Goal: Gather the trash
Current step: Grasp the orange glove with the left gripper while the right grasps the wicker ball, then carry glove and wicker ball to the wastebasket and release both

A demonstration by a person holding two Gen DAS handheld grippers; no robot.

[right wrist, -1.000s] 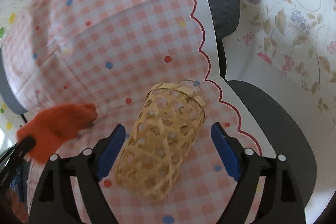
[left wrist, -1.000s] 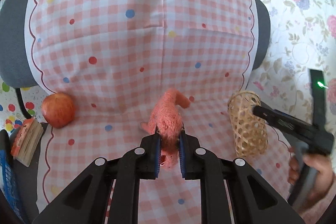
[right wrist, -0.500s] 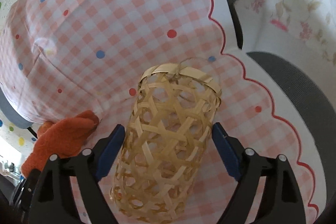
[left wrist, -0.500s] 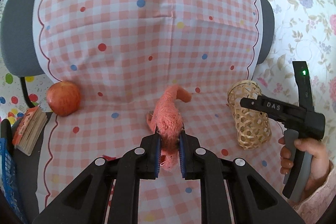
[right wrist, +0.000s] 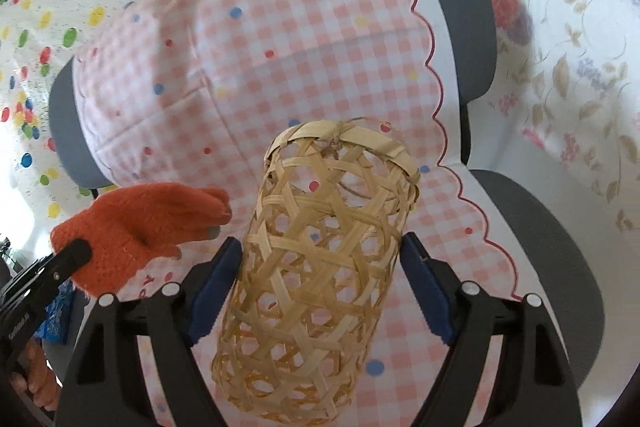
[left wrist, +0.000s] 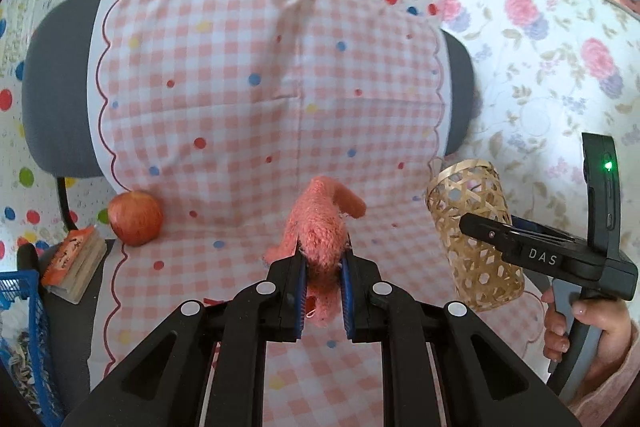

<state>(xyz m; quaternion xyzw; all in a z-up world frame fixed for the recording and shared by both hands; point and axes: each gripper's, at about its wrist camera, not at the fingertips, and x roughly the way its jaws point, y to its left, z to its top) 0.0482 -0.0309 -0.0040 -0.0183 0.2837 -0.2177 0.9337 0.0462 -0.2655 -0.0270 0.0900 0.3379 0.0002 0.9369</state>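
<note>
The left gripper [left wrist: 323, 289] has its jaws clamped on an orange knitted glove [left wrist: 320, 227], which stands up out of the blue pads with its fingers pointing toward 12 o'clock in the left wrist view. The right gripper [right wrist: 320, 283] holds a woven bamboo basket [right wrist: 320, 267], its jaws set wide and pressed against the basket's two sides; the basket tilts with its open rim toward 1 o'clock in the right wrist view. Seen from the left wrist, the basket sits at 3 o'clock of the glove, well apart from it, with a hand [left wrist: 580, 323] on the right gripper's grey handle. Both things hang above a chair [left wrist: 52, 99] draped with a pink checked cloth [left wrist: 240, 107]. On the cloth at 9 o'clock of the glove lies a red apple [left wrist: 136, 218]; beside it, off the cloth's edge, a small book [left wrist: 74, 269], and a blue crate [left wrist: 20, 311] at the frame's left edge.
</note>
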